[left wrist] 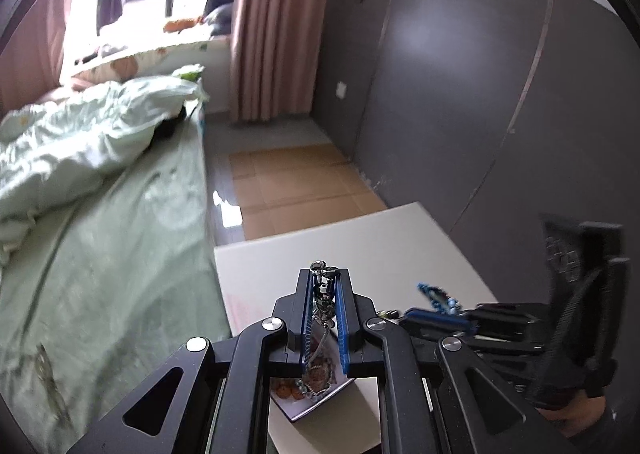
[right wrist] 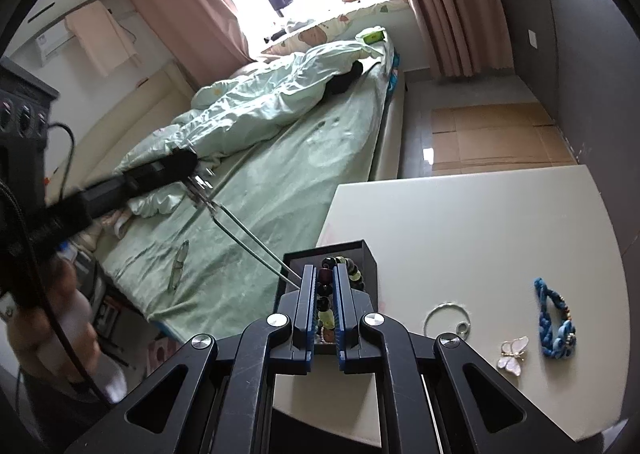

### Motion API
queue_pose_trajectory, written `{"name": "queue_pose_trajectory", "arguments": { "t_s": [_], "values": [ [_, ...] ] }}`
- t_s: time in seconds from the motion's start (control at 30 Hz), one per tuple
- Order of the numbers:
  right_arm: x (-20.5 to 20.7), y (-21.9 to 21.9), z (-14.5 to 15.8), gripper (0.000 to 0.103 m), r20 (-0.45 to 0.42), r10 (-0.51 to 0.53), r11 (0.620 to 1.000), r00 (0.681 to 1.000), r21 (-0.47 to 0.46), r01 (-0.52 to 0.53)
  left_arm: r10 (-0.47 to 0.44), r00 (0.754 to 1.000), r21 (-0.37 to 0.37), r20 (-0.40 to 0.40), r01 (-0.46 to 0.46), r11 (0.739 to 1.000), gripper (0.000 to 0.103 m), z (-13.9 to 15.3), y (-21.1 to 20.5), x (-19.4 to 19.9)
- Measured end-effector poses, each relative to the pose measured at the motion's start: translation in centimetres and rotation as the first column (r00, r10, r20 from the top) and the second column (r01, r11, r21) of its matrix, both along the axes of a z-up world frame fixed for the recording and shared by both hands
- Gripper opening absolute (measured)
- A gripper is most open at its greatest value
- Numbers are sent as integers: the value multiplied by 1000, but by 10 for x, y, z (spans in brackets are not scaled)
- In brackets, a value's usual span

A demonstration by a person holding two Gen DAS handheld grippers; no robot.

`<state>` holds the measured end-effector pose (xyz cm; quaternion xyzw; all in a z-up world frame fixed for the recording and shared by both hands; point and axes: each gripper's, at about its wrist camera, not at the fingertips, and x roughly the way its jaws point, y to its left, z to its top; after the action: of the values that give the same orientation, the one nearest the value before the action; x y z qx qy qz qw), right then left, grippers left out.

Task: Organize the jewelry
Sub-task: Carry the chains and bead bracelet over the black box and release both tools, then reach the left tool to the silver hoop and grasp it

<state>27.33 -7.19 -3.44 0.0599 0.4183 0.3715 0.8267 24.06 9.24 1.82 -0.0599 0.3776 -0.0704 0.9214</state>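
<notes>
Your left gripper (left wrist: 325, 286) is clamped on a silver metal chain necklace (left wrist: 322, 296); its lower length hangs behind the blue pads (left wrist: 341, 318) and blurs into a printed card (left wrist: 316, 386) on the white table (left wrist: 360, 246), so its end cannot be made out. Your right gripper (right wrist: 324, 282) is closed on a dark-and-green beaded bracelet (right wrist: 352, 274), held over the open black jewelry box (right wrist: 370, 254) near the table's left edge; the fingers hide most of the box interior. Toward the right edge lie a silver ring bangle (right wrist: 434, 314), a white butterfly brooch (right wrist: 512, 354) and a blue braided bracelet (right wrist: 554, 326), well apart from the box. In the left view the right gripper body is cut off and blurred.
</notes>
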Motion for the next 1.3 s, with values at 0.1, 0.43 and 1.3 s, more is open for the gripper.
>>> {"name": "queue_pose_trajectory", "arguments": {
  "t_s": [0.1,0.43,1.3],
  "values": [
    [4,3,-6,8,-14,0,1000,1000,-2,0,35,997,-36,-75,-38,999,12,-24,10,10],
    [14,22,-25,8,-61,21,1000,998,-5,-21,52,992,-91,-117,-63,994,60,-57,26,3],
    [21,-19,-59,52,-160,-55,998,986,13,58,73,989,-124,-125,-88,988,80,-74,33,-3]
  ]
}}
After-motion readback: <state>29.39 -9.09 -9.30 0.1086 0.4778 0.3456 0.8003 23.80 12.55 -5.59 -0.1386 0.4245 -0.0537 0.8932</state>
